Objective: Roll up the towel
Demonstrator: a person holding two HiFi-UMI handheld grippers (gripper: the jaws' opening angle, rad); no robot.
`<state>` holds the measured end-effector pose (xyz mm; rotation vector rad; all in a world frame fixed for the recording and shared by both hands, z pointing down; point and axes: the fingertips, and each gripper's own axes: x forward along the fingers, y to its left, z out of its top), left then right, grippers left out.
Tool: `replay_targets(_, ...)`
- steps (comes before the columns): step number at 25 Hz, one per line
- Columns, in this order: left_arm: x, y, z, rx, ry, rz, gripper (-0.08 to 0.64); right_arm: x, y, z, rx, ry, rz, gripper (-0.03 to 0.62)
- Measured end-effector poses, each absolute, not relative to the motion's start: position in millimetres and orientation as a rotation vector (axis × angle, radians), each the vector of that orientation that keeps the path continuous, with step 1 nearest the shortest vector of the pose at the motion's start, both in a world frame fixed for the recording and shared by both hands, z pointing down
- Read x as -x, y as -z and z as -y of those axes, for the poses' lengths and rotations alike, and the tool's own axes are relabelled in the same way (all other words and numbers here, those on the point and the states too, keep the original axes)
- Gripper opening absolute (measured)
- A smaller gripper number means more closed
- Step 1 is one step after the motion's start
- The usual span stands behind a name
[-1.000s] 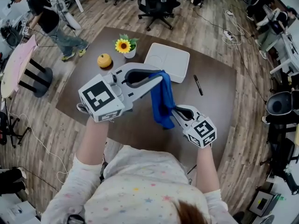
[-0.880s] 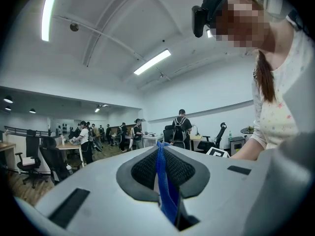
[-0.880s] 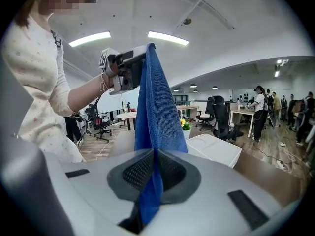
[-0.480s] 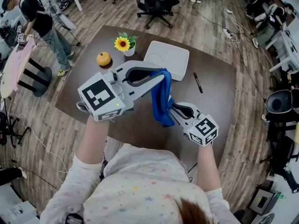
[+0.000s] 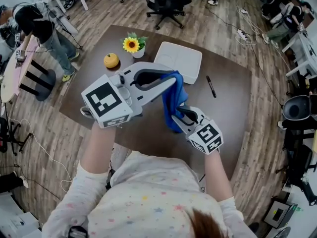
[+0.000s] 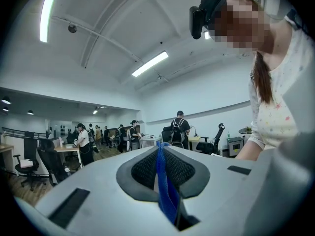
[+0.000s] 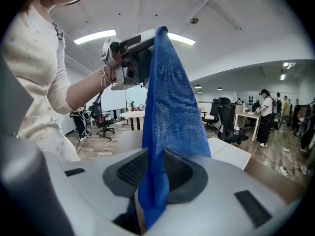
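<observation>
Both jaws clamped on towel (image 5: 177, 94), left gripper (image 5: 173, 79) above right gripper (image 5: 177, 114)

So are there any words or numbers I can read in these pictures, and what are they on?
None: no words, numbers or brands can be read in any view.
The left cube and the right cube carry only black-and-white square patterns, not letters.
The pen is too small to show any print.
</observation>
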<state>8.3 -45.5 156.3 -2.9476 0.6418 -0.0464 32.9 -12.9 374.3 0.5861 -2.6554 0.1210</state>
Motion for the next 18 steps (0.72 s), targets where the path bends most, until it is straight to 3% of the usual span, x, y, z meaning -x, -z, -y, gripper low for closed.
replay_targets(7,-6,-158,44,2.953,0.041,-0.636,0.031,-46,-372,22,-0.640,-0.146,2.653,0.048)
replay_targets(14,-8,-157,44,2.953,0.029,-0.630,0.031,-32,-374,22,-0.624,-0.152,2.675,0.078)
replay_targets(16,-8,-156,44,2.951,0.025,-0.632,0.031,-33,-371,22,-0.637,-0.147,2.677,0.015)
replay_targets(18,-7,-156,44,2.946,0.026,-0.644,0.031,-40,-369,23,-0.654,-0.140,2.667,0.008)
